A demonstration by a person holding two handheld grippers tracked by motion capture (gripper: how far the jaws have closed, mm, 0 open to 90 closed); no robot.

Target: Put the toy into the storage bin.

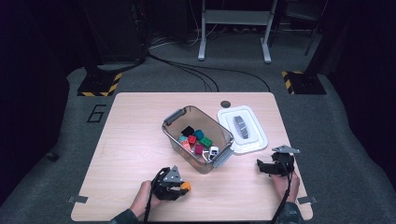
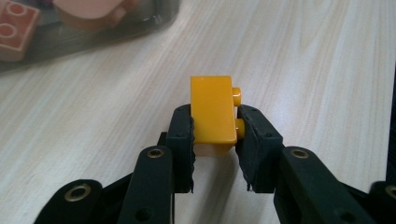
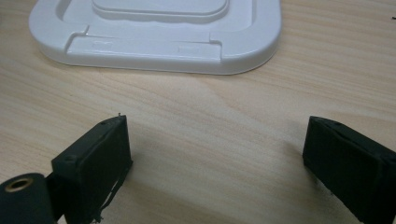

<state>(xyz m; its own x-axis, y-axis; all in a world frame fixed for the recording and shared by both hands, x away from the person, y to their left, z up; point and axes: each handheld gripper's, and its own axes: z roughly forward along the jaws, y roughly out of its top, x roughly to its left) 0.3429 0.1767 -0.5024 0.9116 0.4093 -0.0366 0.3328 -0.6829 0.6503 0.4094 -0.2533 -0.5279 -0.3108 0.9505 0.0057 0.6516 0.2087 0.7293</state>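
While the left gripper (image 2: 215,140) pinches the orange brick (image 2: 212,114) tight at the table's near edge, the bin (image 1: 198,138) of bricks sits just far-right. Pick done; drop-in and lid (image 1: 242,129) likely left. Right gripper (image 3: 217,154) is wide open, empty, near the lid.

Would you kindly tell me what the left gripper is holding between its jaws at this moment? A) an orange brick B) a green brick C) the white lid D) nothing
A: in the left gripper view the left gripper has its jaws closed on the two sides of an orange brick, just above the wooden table.
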